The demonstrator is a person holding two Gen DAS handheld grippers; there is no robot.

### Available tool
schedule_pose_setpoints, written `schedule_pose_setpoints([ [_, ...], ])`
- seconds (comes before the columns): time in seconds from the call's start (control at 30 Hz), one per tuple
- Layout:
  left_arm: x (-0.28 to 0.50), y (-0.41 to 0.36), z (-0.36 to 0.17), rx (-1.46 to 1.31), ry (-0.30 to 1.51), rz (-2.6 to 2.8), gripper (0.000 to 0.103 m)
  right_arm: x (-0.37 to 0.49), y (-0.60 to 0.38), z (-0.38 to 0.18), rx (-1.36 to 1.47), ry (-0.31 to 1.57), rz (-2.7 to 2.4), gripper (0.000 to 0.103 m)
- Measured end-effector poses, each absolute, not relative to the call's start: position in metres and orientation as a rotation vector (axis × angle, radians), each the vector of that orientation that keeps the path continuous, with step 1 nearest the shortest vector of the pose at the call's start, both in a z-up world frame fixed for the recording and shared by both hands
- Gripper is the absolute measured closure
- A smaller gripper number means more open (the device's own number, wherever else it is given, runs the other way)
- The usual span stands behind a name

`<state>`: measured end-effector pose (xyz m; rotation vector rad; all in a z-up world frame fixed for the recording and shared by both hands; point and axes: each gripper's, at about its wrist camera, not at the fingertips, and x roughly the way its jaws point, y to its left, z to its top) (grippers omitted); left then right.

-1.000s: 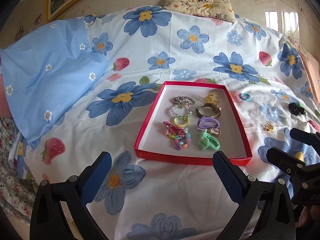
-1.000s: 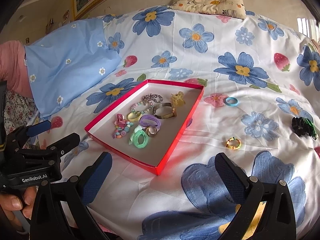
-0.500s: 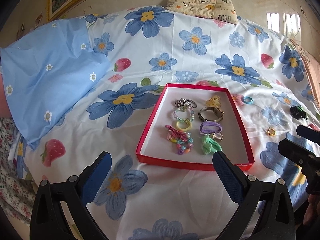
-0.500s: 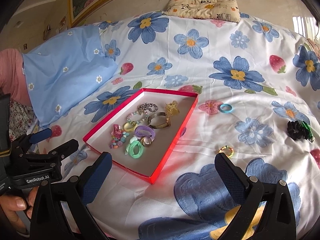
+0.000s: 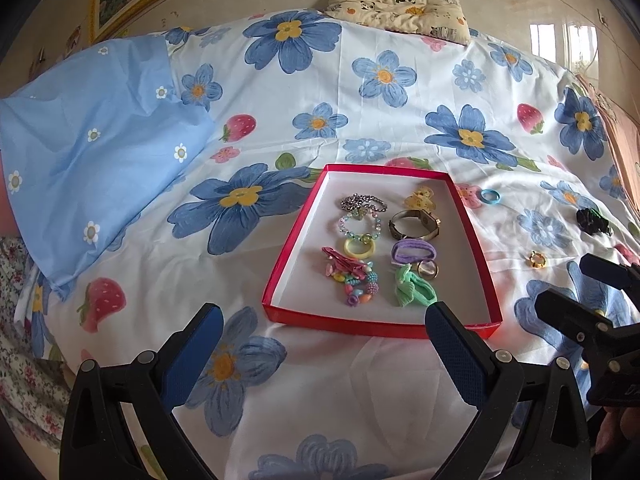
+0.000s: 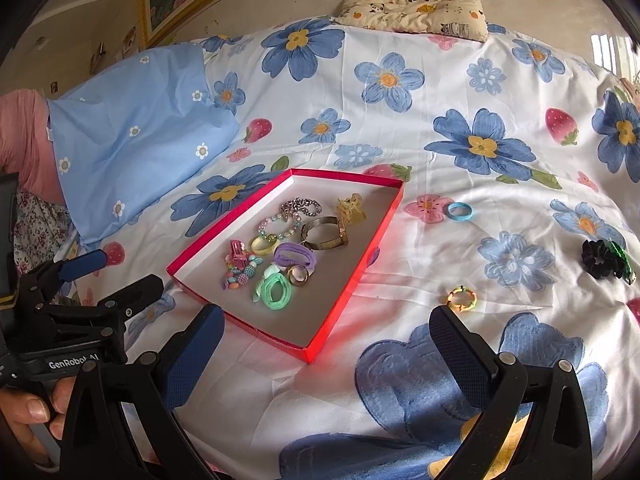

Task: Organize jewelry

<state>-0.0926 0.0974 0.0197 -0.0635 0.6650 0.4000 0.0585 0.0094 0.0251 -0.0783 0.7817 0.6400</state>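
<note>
Flowered bedding in white, blue and strawberry print covers the whole surface, with a plain blue sheet folded over at the far left and a small panda-print pillow at the far edge against the wall.

On the bedding lies a shallow red tray with a pale floor. It holds the sorted pieces in two rows: a silver chain, a bead bracelet, a yellow ring, a pink clip and a heap of coloured beads on one side; a yellow claw clip, a watch, a purple hair tie, a round metal ring and a green hair tie on the other.

Outside the tray, to its right, three pieces lie loose on the bedding, well apart from one another: a blue ring, a black scrunchie and a small multicoloured ring.

The left gripper hangs spread wide above the bedding, just short of the tray's near edge, holding nothing. The right gripper is also spread wide and empty, near the tray's near right corner; the small multicoloured ring lies just beyond its right finger, not touching it.
</note>
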Motion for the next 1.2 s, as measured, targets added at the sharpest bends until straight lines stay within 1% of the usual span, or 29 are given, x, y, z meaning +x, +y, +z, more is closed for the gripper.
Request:
schedule_pose_setpoints([
  [1.2,-0.0933,0.0954,0.0189,-0.058,0.674,0.401,0.001,0.0561,0.0128,0.0255,-0.083,0.783,0.653,0.000],
])
